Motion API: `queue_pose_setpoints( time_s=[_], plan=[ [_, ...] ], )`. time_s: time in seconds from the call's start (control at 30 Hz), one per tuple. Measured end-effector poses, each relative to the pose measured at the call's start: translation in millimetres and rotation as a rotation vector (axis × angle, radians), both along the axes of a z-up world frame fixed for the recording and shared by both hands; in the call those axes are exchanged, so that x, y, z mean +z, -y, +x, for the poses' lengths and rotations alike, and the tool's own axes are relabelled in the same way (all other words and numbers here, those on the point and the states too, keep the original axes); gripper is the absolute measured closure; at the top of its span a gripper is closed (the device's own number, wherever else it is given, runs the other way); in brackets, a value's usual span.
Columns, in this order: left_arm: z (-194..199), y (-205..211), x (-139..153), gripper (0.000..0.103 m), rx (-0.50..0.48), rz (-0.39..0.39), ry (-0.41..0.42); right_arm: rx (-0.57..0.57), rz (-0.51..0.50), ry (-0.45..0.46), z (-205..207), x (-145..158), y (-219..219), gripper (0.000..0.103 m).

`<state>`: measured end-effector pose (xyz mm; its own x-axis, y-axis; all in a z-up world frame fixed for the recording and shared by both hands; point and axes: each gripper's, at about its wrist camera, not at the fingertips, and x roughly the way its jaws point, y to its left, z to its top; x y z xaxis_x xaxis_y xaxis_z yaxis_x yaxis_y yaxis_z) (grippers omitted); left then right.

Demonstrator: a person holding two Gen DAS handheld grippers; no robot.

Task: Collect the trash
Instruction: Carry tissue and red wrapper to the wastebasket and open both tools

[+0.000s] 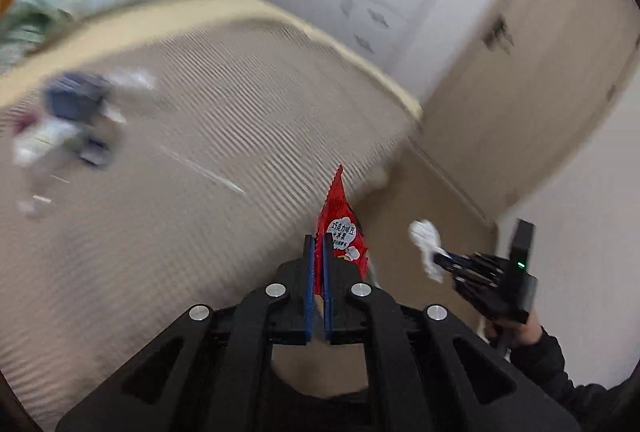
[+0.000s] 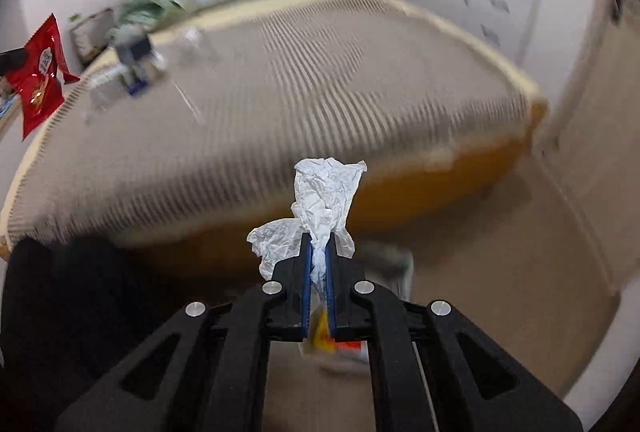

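The left gripper (image 1: 319, 244) has its jaws clamped on a red snack wrapper (image 1: 340, 232), which sticks up and forward past the fingertips, its long axis running along the fingers and its jagged sealed edge pointing away from the camera. A white cloud-shaped label on the wrapper carries Chinese print; it seems to read "巧克力味豆 + 水果", though the small line beneath is too fine to make out. The right gripper (image 2: 318, 244) is closed on a crumpled white tissue (image 2: 324, 192), which fans out above the fingertips and hangs to either side of them. Both pieces of trash are held in the air over the foot of a bed (image 2: 280, 92) with a ribbed beige cover. Farther up the bed lies a blurred heap of small things (image 2: 132, 64), too smeared to name. Below the right gripper, a yellow and red package (image 2: 340, 344) shows, blurred, and its container cannot be told.
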<state>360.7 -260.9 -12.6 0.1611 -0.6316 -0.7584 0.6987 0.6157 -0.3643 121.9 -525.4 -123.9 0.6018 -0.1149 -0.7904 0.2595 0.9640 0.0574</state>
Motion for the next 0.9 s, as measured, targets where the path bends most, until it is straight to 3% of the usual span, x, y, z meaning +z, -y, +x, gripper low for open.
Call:
queue_pose_setpoints(
  time_s=[0.07,0.17,0.3,0.37,0.47,0.63,0.67,0.7,0.73,0.77,0.9],
  plan=[
    [-11.5,35.6,-34.2,0.103,-0.04,0.036,-0.056,-0.049,0.049,-0.059,-19.5,-39.8,15.0,0.097],
    [-31.1,97.2,-109.7,0.103,-0.078,0.139,-0.184,-0.122,0.117,-0.106,-45.8,-78.8,33.9,0.097],
    [-50.9,170.2,-208.2,0.103,-0.134,0.331,-0.283,-0.21,0.158,-0.154,-71.5,-123.3,53.5,0.097],
    [-52.5,197.4,-241.4,0.103,-0.154,0.393,-0.301,-0.237,0.176,-0.171,-77.1,-136.9,60.1,0.097],
    [-47.6,227.7,-286.4,0.103,-0.164,0.453,-0.403,-0.273,0.212,-0.212,-83.8,-163.5,68.6,0.097],
    [-30.9,276.9,-355.3,0.102,-0.135,0.568,-0.363,-0.278,0.262,-0.274,-83.8,-197.0,72.3,0.097],
    [-24.1,283.3,-363.6,0.099,-0.118,0.55,-0.363,-0.273,0.269,-0.284,-82.9,-201.5,72.2,0.097],
    [-14.9,291.4,-372.6,0.083,-0.091,0.523,-0.352,-0.268,0.274,-0.291,-81.4,-204.5,71.7,0.097],
    [-6.5,297.9,-381.5,0.065,-0.054,0.523,-0.334,-0.254,0.282,-0.3,-77.1,-209.7,69.8,0.097],
    [-1.3,301.8,-387.9,0.037,-0.031,0.53,-0.326,-0.242,0.282,-0.309,-71.7,-213.0,68.1,0.097],
    [8.8,295.1,-387.5,0.037,-0.025,0.52,-0.283,-0.187,0.273,-0.333,-46.5,-227.4,65.9,0.097]
  ],
)
